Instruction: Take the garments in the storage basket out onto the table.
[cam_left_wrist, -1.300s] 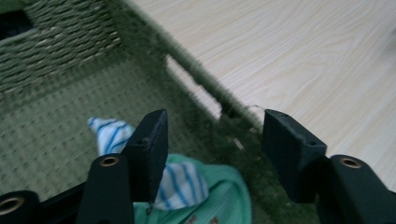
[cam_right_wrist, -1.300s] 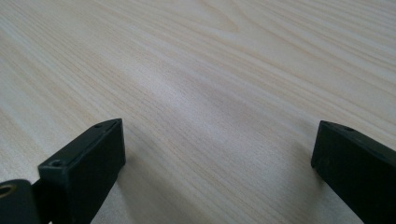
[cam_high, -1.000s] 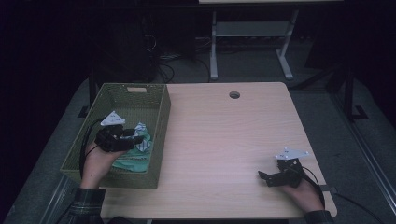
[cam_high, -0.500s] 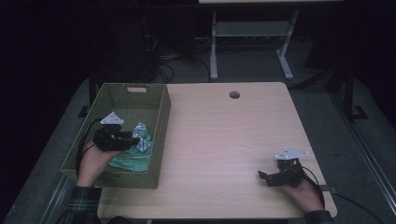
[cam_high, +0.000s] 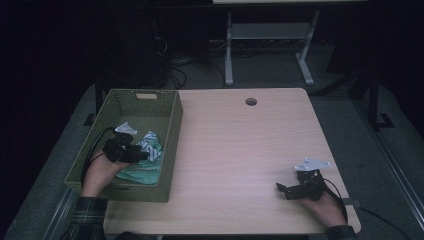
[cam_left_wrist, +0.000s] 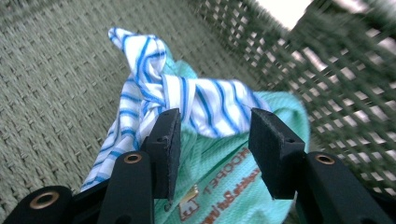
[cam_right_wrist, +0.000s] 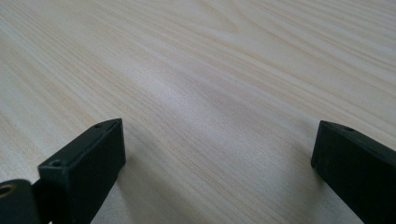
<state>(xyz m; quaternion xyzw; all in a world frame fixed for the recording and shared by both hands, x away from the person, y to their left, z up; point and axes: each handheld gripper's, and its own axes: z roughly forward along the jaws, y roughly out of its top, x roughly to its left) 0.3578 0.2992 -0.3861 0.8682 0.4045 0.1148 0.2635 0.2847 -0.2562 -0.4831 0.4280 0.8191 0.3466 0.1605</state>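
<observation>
- The striped cloth (cam_left_wrist: 187, 100), white with blue lines, lies bunched on a mint-green cloth (cam_left_wrist: 233, 182) inside the green woven basket (cam_high: 165, 107).
- Left gripper (cam_high: 137, 155) jaws stand apart around the striped cloth; whether they press it I cannot tell.
- Right gripper (cam_high: 285, 190) jaws gape over bare table (cam_high: 240, 145).

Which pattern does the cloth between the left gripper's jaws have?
The cloth is white with blue stripes, lying on a mint-green garment; the left gripper view shows it best.

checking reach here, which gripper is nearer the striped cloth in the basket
Left. The left gripper is inside the green basket, its jaws straddling the striped cloth. The right gripper rests on the bare table far across at the near right corner.
</observation>
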